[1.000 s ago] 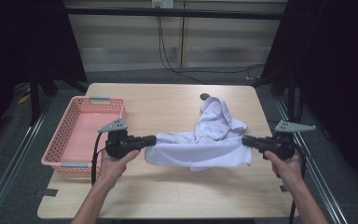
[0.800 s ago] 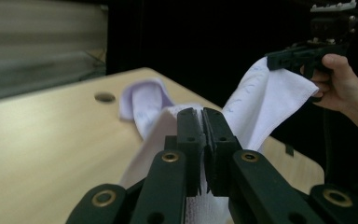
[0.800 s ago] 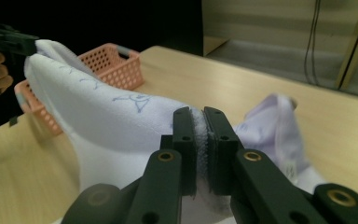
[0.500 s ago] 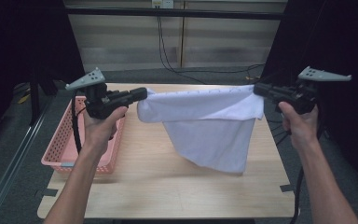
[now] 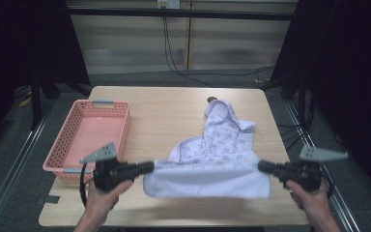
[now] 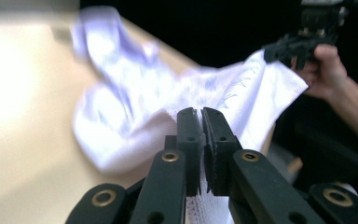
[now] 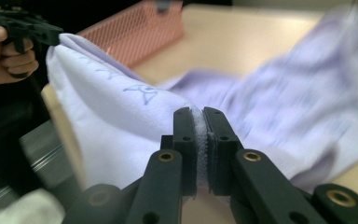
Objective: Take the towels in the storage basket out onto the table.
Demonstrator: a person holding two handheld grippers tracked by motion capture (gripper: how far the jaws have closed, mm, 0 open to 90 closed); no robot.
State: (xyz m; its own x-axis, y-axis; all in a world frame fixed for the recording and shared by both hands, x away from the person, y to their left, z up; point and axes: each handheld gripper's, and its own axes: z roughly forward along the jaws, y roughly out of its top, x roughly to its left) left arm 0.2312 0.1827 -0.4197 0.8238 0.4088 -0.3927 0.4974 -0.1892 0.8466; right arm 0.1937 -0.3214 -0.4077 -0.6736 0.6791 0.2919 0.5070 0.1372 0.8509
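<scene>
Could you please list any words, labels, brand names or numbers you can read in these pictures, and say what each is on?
There is no readable text.
The white cloth carries a faint purple printed pattern, too blurred to tell whether it holds letters or drawings.
The pink basket, the table, the left claw and the right claw show no label or number.

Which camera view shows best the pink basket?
The high view: the whole basket is seen from above at the table's left side, with nothing inside it. The right gripper view gives a blurred part of its mesh wall behind the cloth. In the left gripper view I cannot make it out.
</scene>
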